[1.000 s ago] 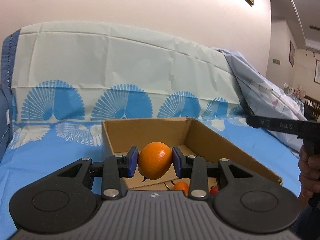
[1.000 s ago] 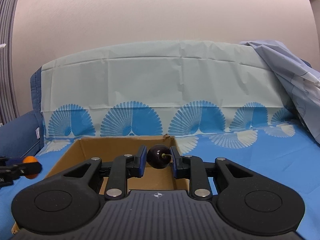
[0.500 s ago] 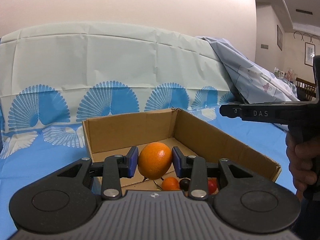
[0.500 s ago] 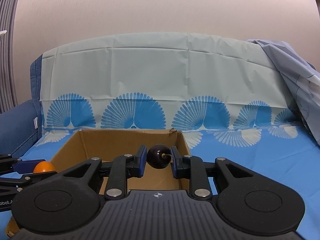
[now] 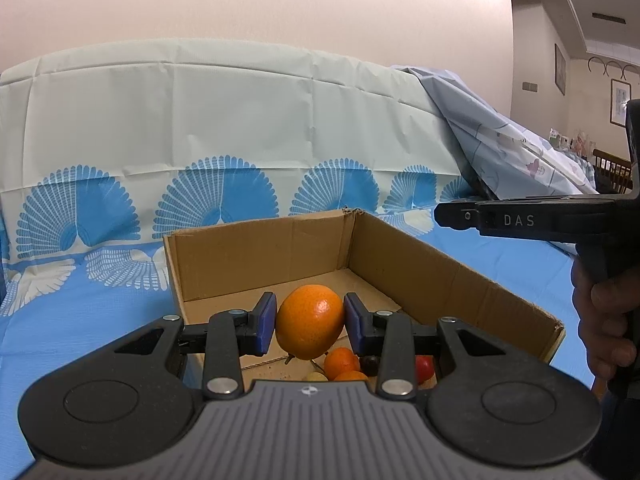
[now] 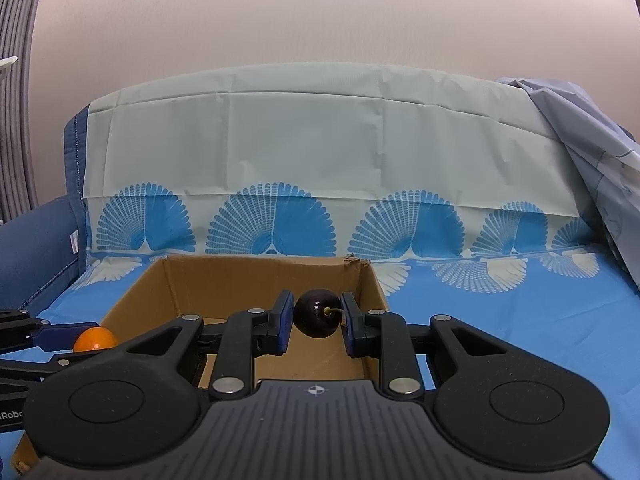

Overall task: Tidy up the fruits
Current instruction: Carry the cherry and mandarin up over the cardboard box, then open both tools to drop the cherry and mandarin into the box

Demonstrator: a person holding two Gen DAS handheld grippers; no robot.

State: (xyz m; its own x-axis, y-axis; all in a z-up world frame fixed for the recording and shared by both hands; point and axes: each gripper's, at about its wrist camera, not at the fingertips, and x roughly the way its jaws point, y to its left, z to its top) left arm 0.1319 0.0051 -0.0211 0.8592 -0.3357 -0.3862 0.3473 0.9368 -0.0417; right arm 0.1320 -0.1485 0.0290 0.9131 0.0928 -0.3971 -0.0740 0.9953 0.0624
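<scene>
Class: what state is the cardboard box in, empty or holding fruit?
Holding fruit: small fruits lie on the floor of the box.

The right claw's arm reads "DAS"; the left claw's body apparently shows "Robo", cut off.

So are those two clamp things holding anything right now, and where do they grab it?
Yes. The left gripper pinches an orange by its two sides. The right gripper pinches a dark cherry by its sides, stem poking right.
</scene>
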